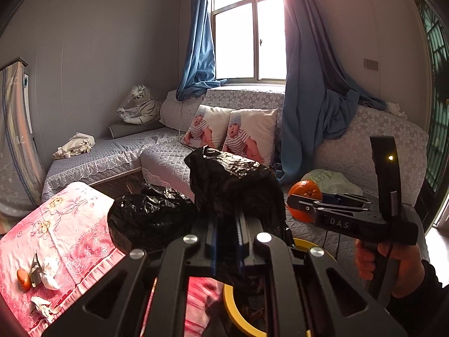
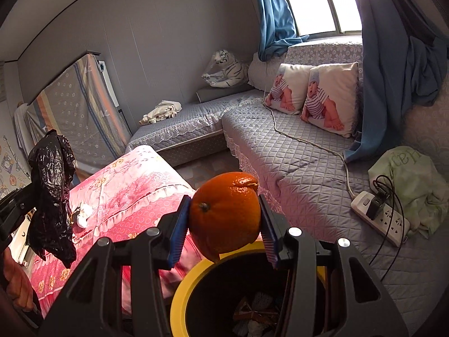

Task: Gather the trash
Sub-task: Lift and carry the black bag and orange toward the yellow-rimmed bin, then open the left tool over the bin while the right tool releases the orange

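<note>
orange, round whole fruit (image 2: 224, 216): clamped btwn blue pads of right gripper (image 2: 224, 221), held above yellow-rimmed black bin (image 2: 182, 289), prob. for dropping in. crumpled black plastic bag (image 1: 233, 185): pinched in shut left gripper (image 1: 227, 224), kept beside bin. tissue scraps (image 1: 49, 275) lay on pink floral bedcover (image 1: 70, 224), uncollected.

- We've got a table under a pink floral cloth (image 1: 70, 224): a small orange (image 1: 23, 279) and some crumpled tissues (image 1: 49, 276) lie on it.
- The grey quilted sofa (image 2: 294, 151) carries two baby-print cushions (image 2: 331, 98), a white power strip (image 2: 378, 216), a pale green bag (image 2: 407, 177) and a crumpled cream cloth (image 2: 162, 111).
</note>
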The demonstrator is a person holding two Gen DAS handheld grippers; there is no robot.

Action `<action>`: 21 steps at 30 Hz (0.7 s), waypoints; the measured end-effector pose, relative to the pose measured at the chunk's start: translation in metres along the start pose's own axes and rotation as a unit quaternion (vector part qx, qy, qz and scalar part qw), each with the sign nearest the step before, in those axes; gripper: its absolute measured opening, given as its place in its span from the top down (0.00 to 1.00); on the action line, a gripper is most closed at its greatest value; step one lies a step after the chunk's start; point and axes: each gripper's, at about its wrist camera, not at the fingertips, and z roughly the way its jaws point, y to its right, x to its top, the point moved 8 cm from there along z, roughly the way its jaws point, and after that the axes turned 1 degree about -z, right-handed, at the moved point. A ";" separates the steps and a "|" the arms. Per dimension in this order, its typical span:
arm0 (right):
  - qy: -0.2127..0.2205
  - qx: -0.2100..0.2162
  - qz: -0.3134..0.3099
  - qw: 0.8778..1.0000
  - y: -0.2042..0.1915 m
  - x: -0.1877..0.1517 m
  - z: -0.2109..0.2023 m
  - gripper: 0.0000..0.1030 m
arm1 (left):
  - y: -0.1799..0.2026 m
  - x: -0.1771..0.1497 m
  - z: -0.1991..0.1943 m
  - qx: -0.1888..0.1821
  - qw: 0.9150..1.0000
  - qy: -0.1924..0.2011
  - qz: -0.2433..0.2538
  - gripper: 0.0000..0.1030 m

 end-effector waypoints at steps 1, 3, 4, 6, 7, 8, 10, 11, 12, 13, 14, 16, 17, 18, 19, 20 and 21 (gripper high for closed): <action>-0.003 -0.002 0.002 1.000 0.003 -0.003 0.001 0.57 | 0.002 -0.003 0.003 -0.003 1.000 -0.005 0.001 0.91; -0.010 -0.009 0.005 1.000 0.008 -0.009 0.002 0.57 | 0.007 -0.008 0.011 -0.009 1.000 -0.017 0.003 0.91; -0.014 -0.012 0.006 1.000 0.011 -0.012 0.004 0.57 | 0.010 -0.011 0.015 -0.013 1.000 -0.023 0.004 0.91; -0.023 -0.017 0.010 1.000 0.015 -0.017 0.006 0.57 | 0.014 -0.018 0.023 -0.020 0.999 -0.035 0.006 0.91; -0.027 -0.019 0.012 0.999 0.018 -0.020 0.008 0.57 | 0.016 -0.022 0.027 -0.022 0.999 -0.042 0.009 0.91; -0.031 -0.021 0.013 0.999 0.021 -0.023 0.009 0.57 | 0.019 -0.026 0.031 -0.025 0.998 -0.048 0.011 0.91; -0.038 -0.025 0.016 0.999 0.025 -0.029 0.012 0.57 | 0.023 -0.034 0.040 -0.028 0.998 -0.062 0.015 0.91; -0.042 -0.027 0.018 0.999 0.027 -0.031 0.014 0.57 | 0.024 -0.039 0.044 -0.030 0.997 -0.070 0.017 0.91; -0.046 -0.028 0.020 0.998 0.029 -0.034 0.015 0.57 | 0.027 -0.043 0.049 -0.033 0.996 -0.077 0.018 0.91; -0.051 -0.029 0.023 0.998 0.031 -0.037 0.017 0.57 | 0.029 -0.046 0.054 -0.036 0.996 -0.085 0.019 0.91; -0.055 -0.031 0.025 0.998 0.033 -0.039 0.019 0.57 | 0.030 -0.050 0.057 -0.038 0.995 -0.091 0.018 0.91; -0.065 -0.033 0.029 0.997 0.036 -0.046 0.022 0.57 | 0.032 -0.058 0.066 -0.043 0.993 -0.106 0.020 0.91; -0.070 -0.034 0.032 0.996 0.038 -0.050 0.024 0.57 | 0.034 -0.062 0.070 -0.044 0.992 -0.114 0.019 0.91; -0.075 -0.035 0.034 0.996 0.039 -0.054 0.026 0.57 | 0.035 -0.065 0.075 -0.046 0.991 -0.122 0.018 0.91; -0.080 -0.036 0.037 0.995 0.041 -0.057 0.027 0.57 | 0.036 -0.070 0.079 -0.049 0.990 -0.132 0.017 0.91; -0.085 -0.037 0.040 0.995 0.043 -0.060 0.029 0.57 | 0.037 -0.075 0.083 -0.050 0.989 -0.140 0.016 0.91; -0.090 -0.038 0.042 0.994 0.044 -0.064 0.031 0.57 | 0.037 -0.079 0.087 -0.052 0.987 -0.149 0.015 0.91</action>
